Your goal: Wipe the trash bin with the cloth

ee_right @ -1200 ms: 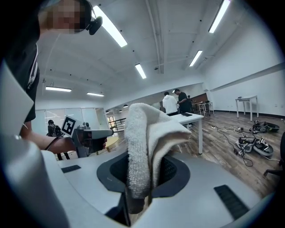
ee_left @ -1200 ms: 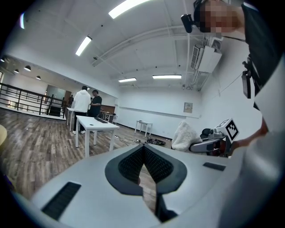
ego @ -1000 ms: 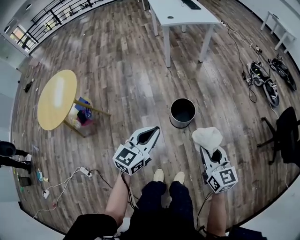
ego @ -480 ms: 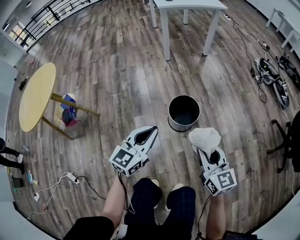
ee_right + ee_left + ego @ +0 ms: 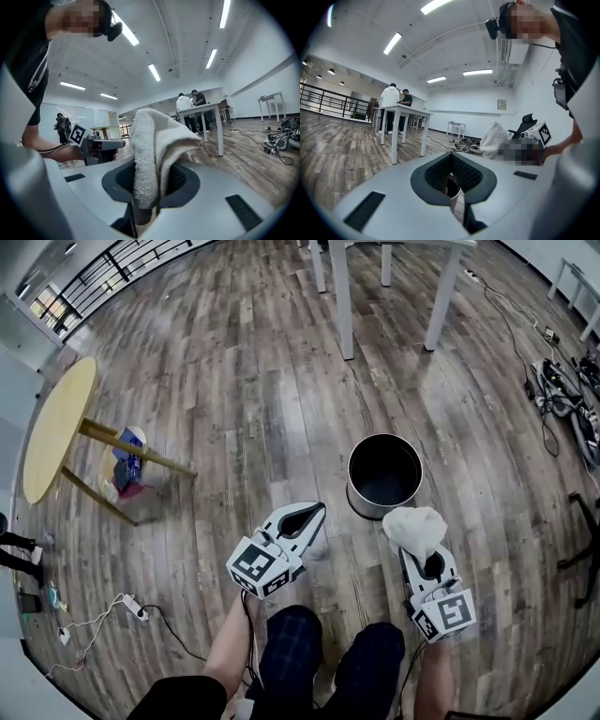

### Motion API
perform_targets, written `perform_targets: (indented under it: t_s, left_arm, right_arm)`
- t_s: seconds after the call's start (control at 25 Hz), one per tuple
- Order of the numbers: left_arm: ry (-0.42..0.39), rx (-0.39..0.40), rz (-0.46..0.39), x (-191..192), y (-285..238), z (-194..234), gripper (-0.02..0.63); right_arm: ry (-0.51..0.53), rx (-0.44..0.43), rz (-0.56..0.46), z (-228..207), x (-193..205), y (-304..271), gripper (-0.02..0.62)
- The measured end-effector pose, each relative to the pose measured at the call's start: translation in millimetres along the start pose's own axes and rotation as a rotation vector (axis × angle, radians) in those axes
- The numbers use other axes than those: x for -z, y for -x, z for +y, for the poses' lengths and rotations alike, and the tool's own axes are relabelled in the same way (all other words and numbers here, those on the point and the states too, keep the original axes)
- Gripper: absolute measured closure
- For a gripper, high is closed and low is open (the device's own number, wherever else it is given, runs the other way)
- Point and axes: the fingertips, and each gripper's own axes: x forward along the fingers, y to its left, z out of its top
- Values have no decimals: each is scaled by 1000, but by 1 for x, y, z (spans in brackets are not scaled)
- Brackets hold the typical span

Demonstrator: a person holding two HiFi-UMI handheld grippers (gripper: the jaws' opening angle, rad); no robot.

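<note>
The person has stepped closer. The trash bin (image 5: 384, 475), right of centre in the head view, now stands just above the cloth (image 5: 415, 527), which the right gripper (image 5: 419, 549) keeps clamped between its fingers. The left gripper (image 5: 315, 513), fingers together on nothing, points toward the bin's lower left, so wiping looks ready to begin, though nothing touches the bin yet.

Wood-plank floor (image 5: 234, 362), round yellow table (image 5: 54, 432), white desk (image 5: 343, 296), ceiling strip lights (image 5: 477, 72).

Bright, even light falls from long white ceiling strip lights (image 5: 392, 43). Pale glare streaks the glossy brown plank floor (image 5: 281, 418) beyond the round dark metal trash bin (image 5: 384, 474). Fisheye edges curve and darken.
</note>
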Motion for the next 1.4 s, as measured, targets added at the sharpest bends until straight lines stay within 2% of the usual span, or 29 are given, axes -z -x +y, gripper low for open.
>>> perform_targets:
  t_s: [0.24, 0.72, 0.96, 1.12, 1.4]
  left_arm:
    - [-32, 3, -18, 51, -15, 15, 606]
    - [-31, -22, -34, 140, -27, 40, 606]
    - [-31, -58, -46, 179, -26, 51, 606]
    - [-3, -72, -39, 208, -20, 54, 606]
    - [-7, -91, -21, 239, -18, 57, 606]
  right_arm:
    - [36, -37, 5, -7, 60, -26, 511]
    - [58, -126, 9, -2, 159, -68, 512]
    - [107, -142, 38, -7, 212, -91, 512]
    - [113, -149, 53, -6, 242, -110, 512]
    - [155, -136, 65, -11, 275, -154, 511]
